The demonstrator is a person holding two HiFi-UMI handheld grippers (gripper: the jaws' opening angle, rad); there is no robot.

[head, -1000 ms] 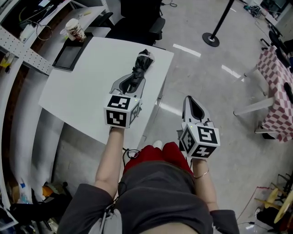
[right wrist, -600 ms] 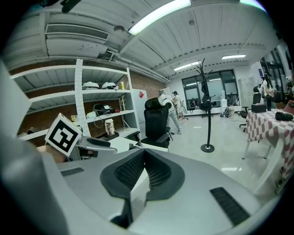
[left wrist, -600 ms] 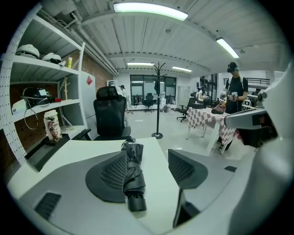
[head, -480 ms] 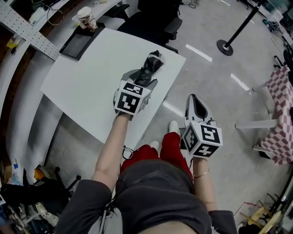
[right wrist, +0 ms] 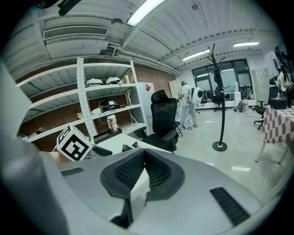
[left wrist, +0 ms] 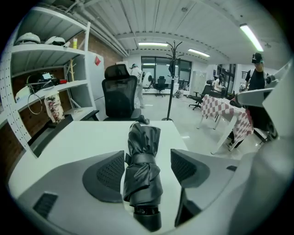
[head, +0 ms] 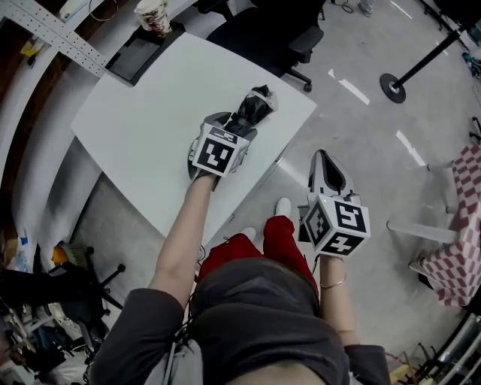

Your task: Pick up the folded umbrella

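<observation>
Indoors, umbrella [head: 252, 110] on white table [head: 150, 113], glossy floor [head: 361, 128]

The head view looks steeply down; both gripper views look low across the table [head: 143, 128], the left one close to the umbrella [head: 254, 109].

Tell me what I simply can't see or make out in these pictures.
Head view: the umbrella's handle end is hidden under the left gripper, whose jaws have just been opening with it between them.
Head view: the cup is cut off by the top edge.
Right gripper view: the right gripper's own body blocks most of the table.
</observation>
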